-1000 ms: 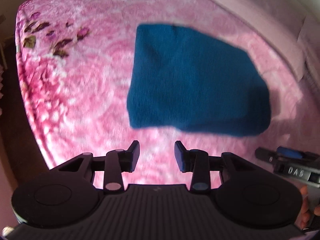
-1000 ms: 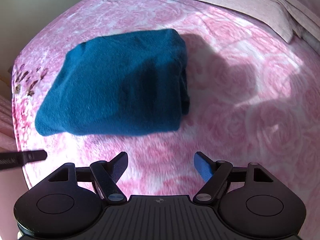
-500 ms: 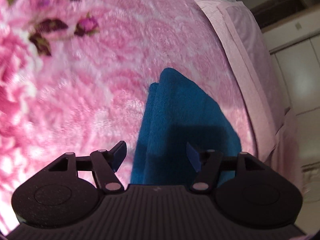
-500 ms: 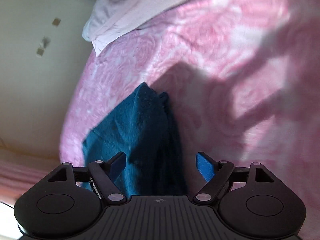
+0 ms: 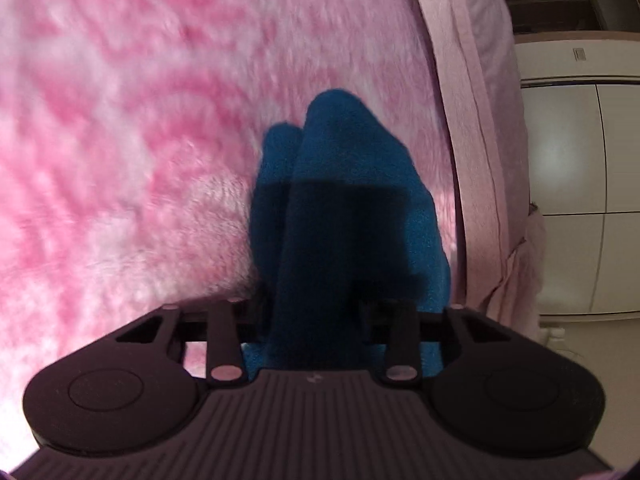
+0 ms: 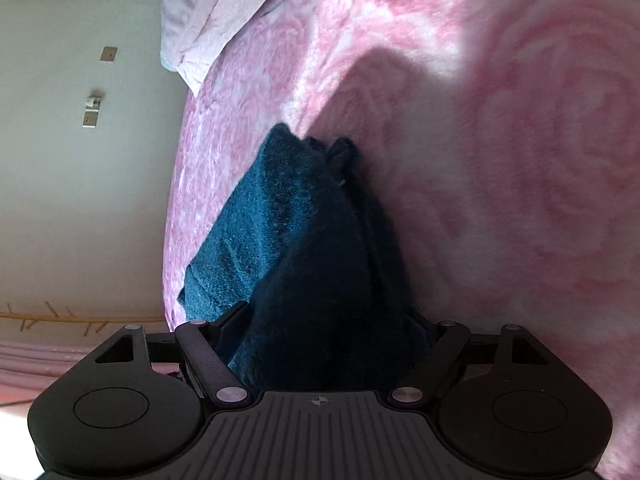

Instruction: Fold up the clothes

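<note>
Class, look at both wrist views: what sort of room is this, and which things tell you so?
Most likely a bedroom. The folded blue garment lies on a bed covered by a pink rose-patterned blanket, with a pale pink pillow at its edge and white cupboard doors beyond.

Both wrist views face close along the folded blue garment (image 5: 352,216); shared.

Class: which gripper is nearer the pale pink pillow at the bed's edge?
Left. The left gripper straddles the blue garment beside the pillow; from the right gripper it lies far off.

Pink rose-print blanket (image 6: 520,160), pale pink pillow (image 6: 208,20), white cabinet (image 5: 580,160).
</note>
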Action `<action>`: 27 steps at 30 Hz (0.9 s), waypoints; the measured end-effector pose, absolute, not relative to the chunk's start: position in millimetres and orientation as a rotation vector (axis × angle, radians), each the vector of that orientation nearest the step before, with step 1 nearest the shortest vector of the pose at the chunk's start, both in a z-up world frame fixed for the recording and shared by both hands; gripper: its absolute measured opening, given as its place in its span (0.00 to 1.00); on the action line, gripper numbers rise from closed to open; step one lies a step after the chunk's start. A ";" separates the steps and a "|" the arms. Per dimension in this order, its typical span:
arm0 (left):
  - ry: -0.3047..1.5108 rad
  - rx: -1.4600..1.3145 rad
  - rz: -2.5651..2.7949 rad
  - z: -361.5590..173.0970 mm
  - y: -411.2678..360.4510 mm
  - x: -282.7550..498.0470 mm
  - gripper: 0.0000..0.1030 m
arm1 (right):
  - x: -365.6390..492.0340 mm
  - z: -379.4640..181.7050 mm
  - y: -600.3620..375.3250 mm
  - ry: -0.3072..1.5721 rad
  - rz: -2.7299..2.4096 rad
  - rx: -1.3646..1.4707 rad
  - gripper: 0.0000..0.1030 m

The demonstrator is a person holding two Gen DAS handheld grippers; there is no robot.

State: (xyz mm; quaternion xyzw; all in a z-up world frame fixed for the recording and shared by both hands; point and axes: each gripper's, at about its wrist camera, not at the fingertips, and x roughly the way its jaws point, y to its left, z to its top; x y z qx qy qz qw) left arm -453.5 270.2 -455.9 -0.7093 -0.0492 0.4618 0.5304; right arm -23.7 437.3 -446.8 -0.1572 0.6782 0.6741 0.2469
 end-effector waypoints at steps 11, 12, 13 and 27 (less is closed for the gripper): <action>-0.023 -1.618 1.009 -409.5 278.2 -484.1 0.19 | -20.3 -411.6 379.3 1.859 1.632 -0.209 0.37; -0.007 -1.600 1.013 -400.3 275.1 -488.8 0.18 | -22.4 -407.3 367.0 1.869 1.621 -0.180 0.37; 0.005 -1.585 1.017 -391.3 270.0 -494.1 0.18 | -24.6 -403.1 354.4 1.880 1.611 -0.150 0.37; 0.025 -1.454 1.033 -241.0 227.7 -553.1 0.18 | -68.7 -289.2 225.8 1.926 1.539 0.186 0.36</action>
